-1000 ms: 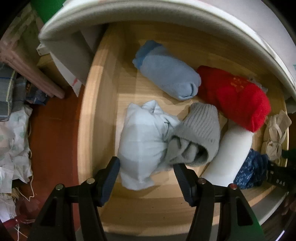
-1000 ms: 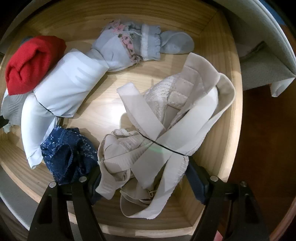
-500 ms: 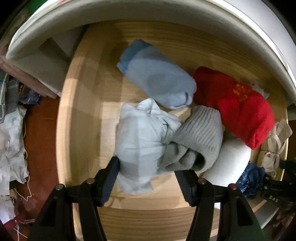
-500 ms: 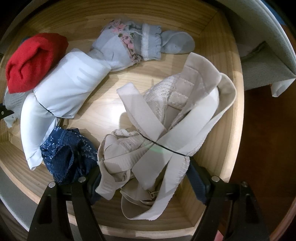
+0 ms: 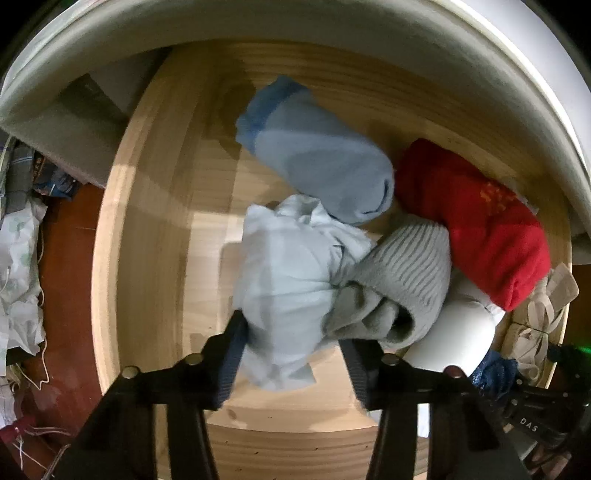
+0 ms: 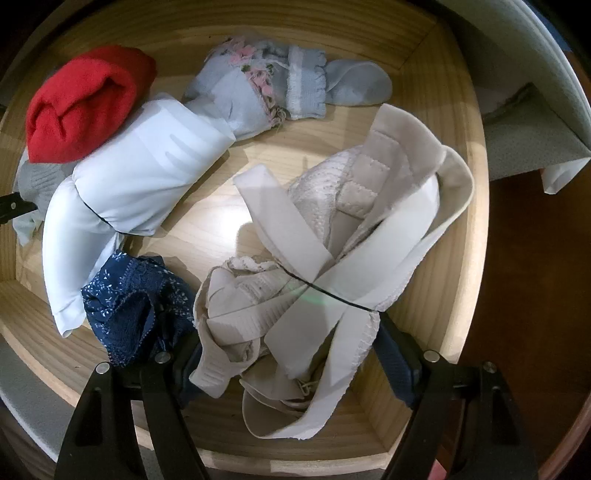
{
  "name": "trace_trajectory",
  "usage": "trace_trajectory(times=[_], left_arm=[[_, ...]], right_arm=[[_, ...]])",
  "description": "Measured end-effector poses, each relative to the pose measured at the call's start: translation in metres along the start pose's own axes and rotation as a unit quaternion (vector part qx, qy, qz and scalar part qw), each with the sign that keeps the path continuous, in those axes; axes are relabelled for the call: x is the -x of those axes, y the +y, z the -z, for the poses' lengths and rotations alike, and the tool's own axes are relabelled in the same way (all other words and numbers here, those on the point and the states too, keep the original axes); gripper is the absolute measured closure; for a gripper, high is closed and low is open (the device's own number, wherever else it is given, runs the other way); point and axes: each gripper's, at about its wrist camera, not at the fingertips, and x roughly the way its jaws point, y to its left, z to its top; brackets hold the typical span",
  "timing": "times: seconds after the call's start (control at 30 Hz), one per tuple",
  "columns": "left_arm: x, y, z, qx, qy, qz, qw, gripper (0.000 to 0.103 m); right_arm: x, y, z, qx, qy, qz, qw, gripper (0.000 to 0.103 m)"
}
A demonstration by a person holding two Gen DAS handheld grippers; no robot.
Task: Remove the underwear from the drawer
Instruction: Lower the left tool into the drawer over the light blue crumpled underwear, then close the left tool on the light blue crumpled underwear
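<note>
A pale blue underwear bundle [image 5: 284, 280] lies in the open wooden drawer [image 5: 147, 221], against a grey ribbed sock [image 5: 402, 273]. My left gripper [image 5: 293, 360] points down over it. Its jaws are closing and the pads press into the bundle's lower part. In the right wrist view a beige bra bundle [image 6: 332, 258] tied with a black band lies between the fingers of my right gripper [image 6: 290, 360]. Those jaws stand wide on either side of it without squeezing it. Dark blue lace underwear [image 6: 133, 302] sits just left of that gripper.
Also in the drawer are a light blue rolled sock [image 5: 317, 147], a red rolled garment [image 5: 476, 221], a white roll [image 6: 122, 192] and floral-trimmed blue socks [image 6: 269, 85]. A white cabinet front [image 5: 295, 22] overhangs the back. Clutter and cloth [image 5: 18, 258] lie on the floor at left.
The left gripper has come lower and nearer to the pale blue bundle, and its jaws have narrowed onto it. The right gripper and the bra bundle look unchanged.
</note>
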Motion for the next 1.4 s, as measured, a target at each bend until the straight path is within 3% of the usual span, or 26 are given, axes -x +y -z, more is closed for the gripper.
trace_trajectory(times=[0.27, 0.73, 1.03, 1.4], left_arm=[[0.003, 0.012, 0.010, 0.003, 0.002, 0.006, 1.0000, 0.070], [0.020, 0.025, 0.025, 0.000, -0.003, 0.009, 1.0000, 0.072], [0.063, 0.024, 0.048, -0.004, -0.025, 0.020, 0.9995, 0.072], [0.102, 0.028, 0.051, -0.008, -0.060, 0.032, 0.9977, 0.072]], right_arm=[[0.000, 0.001, 0.000, 0.000, -0.001, 0.000, 1.000, 0.026], [-0.004, 0.004, 0.000, 0.002, 0.000, 0.002, 1.000, 0.025], [-0.010, 0.009, 0.002, 0.007, 0.002, 0.004, 1.000, 0.027], [-0.009, 0.001, 0.004, 0.011, 0.012, 0.001, 1.000, 0.032]])
